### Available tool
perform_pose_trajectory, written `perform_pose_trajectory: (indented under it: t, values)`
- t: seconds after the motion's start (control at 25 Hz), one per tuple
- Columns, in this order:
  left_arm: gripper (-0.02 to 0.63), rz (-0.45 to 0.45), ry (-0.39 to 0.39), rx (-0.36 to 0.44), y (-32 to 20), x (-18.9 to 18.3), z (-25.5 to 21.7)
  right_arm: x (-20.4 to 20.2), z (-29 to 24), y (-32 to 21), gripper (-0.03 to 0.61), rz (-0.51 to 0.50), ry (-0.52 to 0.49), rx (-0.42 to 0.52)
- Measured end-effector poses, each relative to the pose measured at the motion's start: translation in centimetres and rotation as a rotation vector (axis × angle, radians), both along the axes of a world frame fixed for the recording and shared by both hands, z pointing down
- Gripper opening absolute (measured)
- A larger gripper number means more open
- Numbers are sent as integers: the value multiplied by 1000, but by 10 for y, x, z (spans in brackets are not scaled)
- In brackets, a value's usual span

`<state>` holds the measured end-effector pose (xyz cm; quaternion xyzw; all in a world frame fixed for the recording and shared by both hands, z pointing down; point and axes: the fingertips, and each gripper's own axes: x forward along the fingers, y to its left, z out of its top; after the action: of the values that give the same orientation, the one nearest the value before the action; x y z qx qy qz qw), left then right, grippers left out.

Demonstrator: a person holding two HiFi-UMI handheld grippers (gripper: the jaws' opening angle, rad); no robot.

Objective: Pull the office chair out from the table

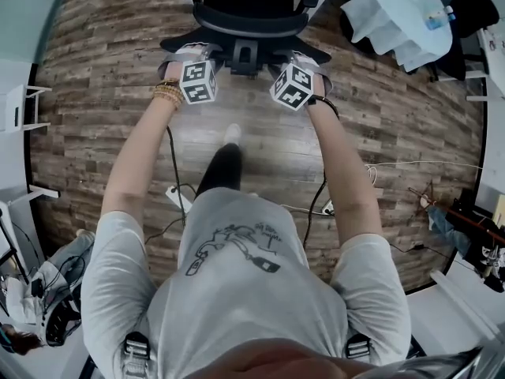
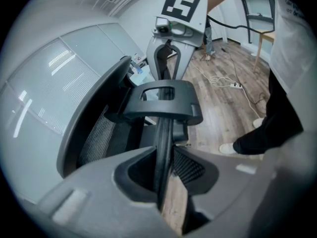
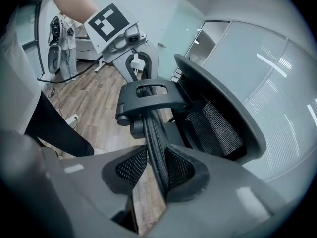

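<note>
The black office chair stands at the top of the head view, its mesh back toward me. Both grippers hold the upper rim of its backrest, one on each side of the centre bracket. My left gripper is shut on the thin rim, which runs straight between its jaws. My right gripper is shut on the same rim. In the head view the left gripper and right gripper show mainly their marker cubes, and the jaws are hidden beneath them.
A table with pale covers stands at the upper right, beside the chair. My leg and white shoe are just behind the chair base. Cables and a power strip lie on the wood floor. Glass walls rise beyond the chair.
</note>
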<state>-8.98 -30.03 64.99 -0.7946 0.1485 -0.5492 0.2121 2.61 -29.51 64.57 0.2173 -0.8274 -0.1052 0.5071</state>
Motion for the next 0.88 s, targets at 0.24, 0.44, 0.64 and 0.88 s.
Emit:
perform_pose_trajectory:
  t: [0.24, 0.44, 0.64, 0.88]
  values:
    - [100, 12, -6, 1, 38, 6, -2, 6, -2, 36, 123, 6, -8, -29]
    - [98, 18, -4, -4, 73, 8, -1, 8, -2, 70, 123, 1, -6, -31]
    - [97, 3, -8, -4, 109, 7, 0, 7, -2, 106, 123, -13, -5, -26]
    - [97, -13, -16, 2, 150, 9, 1, 10, -2, 147, 123, -15, -8, -25]
